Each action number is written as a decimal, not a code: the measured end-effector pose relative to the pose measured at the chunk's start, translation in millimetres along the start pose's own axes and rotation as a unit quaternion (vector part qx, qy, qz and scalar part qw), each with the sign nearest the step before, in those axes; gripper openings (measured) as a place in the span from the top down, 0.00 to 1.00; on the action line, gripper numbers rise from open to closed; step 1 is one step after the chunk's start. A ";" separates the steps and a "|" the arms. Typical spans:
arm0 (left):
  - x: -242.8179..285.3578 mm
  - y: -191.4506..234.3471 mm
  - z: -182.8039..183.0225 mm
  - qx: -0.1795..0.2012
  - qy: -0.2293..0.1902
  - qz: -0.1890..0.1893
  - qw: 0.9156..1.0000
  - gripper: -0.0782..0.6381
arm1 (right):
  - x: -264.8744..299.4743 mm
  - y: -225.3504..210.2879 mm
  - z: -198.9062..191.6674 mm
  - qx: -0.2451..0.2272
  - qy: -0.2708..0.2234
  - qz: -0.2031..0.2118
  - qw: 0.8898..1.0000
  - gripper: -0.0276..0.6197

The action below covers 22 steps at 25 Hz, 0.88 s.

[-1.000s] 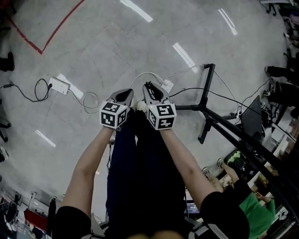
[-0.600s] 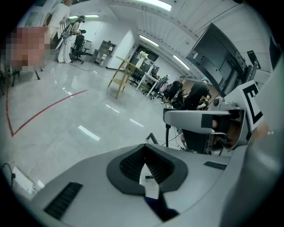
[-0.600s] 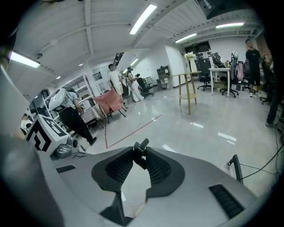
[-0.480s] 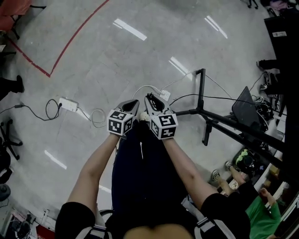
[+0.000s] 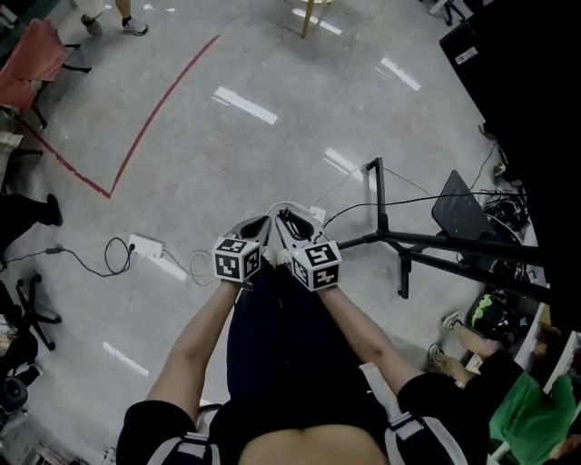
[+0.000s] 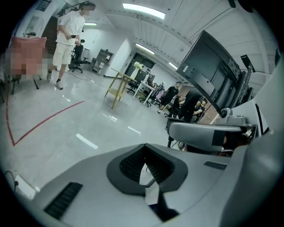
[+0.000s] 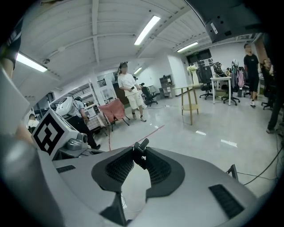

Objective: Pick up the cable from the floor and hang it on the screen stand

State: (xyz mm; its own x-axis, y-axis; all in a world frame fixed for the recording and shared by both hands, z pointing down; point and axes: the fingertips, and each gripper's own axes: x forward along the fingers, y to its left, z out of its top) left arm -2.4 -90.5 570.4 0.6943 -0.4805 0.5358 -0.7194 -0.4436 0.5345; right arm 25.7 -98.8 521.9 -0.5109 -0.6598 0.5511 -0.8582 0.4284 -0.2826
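2 claws (image 5: 261, 223) (image 5: 287, 218), 1 screen stand (image 5: 427, 242), 1 power strip (image 5: 145, 245), 1 laptop (image 5: 457, 211), 1 wooden stool (image 7: 191, 103)

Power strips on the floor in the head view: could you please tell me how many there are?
2. One power strip lies far left; the other lies just beyond the right gripper. The person's body may hide more.

The head camera looks steeply down past the person's arms onto the left gripper (image 5: 262, 222), the right gripper (image 5: 286, 216) and the grey floor (image 5: 227, 145). Each gripper camera sits close behind its own jaws and faces out low across the room. All three views share the red floor line (image 5: 154, 118) and the wooden stool (image 5: 309, 14).
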 end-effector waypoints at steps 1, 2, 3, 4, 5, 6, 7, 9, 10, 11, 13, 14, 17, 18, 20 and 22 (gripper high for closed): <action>-0.6 -6.0 7.0 0.007 -0.004 -0.003 1.000 0.88 | -5.7 -1.7 3.7 0.003 -0.005 -0.003 1.000 0.80; -1.2 -12.5 14.5 0.016 -0.007 -0.007 1.000 0.88 | -11.4 -4.0 7.6 0.009 -0.010 -0.007 1.000 0.80; -1.9 -19.9 22.1 0.025 -0.010 -0.012 1.000 0.88 | -17.4 -6.5 11.9 0.015 -0.015 -0.010 1.000 0.80; -2.7 -28.5 29.8 0.034 -0.013 -0.017 0.999 0.88 | -23.9 -9.3 16.7 0.022 -0.020 -0.014 0.999 0.80; -3.3 -38.1 38.1 0.043 -0.017 -0.023 0.999 0.88 | -30.4 -12.7 22.7 0.027 -0.026 -0.019 0.999 0.80; -3.1 -48.2 47.0 0.049 -0.022 -0.031 0.998 0.88 | -36.7 -16.8 30.2 0.030 -0.034 -0.024 0.999 0.80; -1.9 -58.4 55.5 0.054 -0.027 -0.039 0.997 0.88 | -42.8 -21.7 38.8 0.032 -0.044 -0.030 0.998 0.80; 1.5 -78.5 68.1 0.063 -0.030 -0.055 0.996 0.88 | -56.1 -32.0 56.3 0.035 -0.065 -0.041 0.996 0.80; 3.3 -88.7 73.0 0.067 -0.030 -0.063 0.995 0.88 | -63.5 -36.9 64.7 0.036 -0.076 -0.046 0.995 0.80; 4.9 -99.3 77.4 0.070 -0.031 -0.072 0.994 0.88 | -71.3 -41.4 72.7 0.038 -0.087 -0.050 0.994 0.80; 6.0 -121.1 83.5 0.071 -0.034 -0.090 0.993 0.88 | -88.1 -48.0 86.1 0.042 -0.105 -0.059 0.992 0.80; 5.3 -131.1 85.6 0.072 -0.036 -0.098 0.992 0.88 | -96.7 -49.9 91.9 0.044 -0.113 -0.063 0.991 0.80; 4.1 -155.5 96.3 0.087 -0.042 -0.115 0.989 0.88 | -121.6 -56.7 113.1 0.055 -0.149 -0.076 0.984 0.80; 4.7 -163.3 100.1 0.097 -0.044 -0.121 0.987 0.88 | -129.9 -60.0 120.4 0.058 -0.161 -0.079 0.982 0.80; 4.7 -179.0 104.8 0.123 -0.041 -0.134 0.982 0.88 | -145.7 -64.2 132.4 0.061 -0.179 -0.084 0.978 0.80; -0.6 -195.5 107.9 0.150 -0.035 -0.150 0.977 0.88 | -159.5 -62.7 141.2 0.062 -0.191 -0.085 0.976 0.80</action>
State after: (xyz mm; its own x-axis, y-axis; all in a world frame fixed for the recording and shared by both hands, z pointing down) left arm 135.8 -85.1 395.0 0.8789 -0.3418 0.3328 -0.4650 -0.7692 0.4383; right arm 154.0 -107.6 340.8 -0.3204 -0.9073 0.2722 -0.9197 0.2292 -0.3187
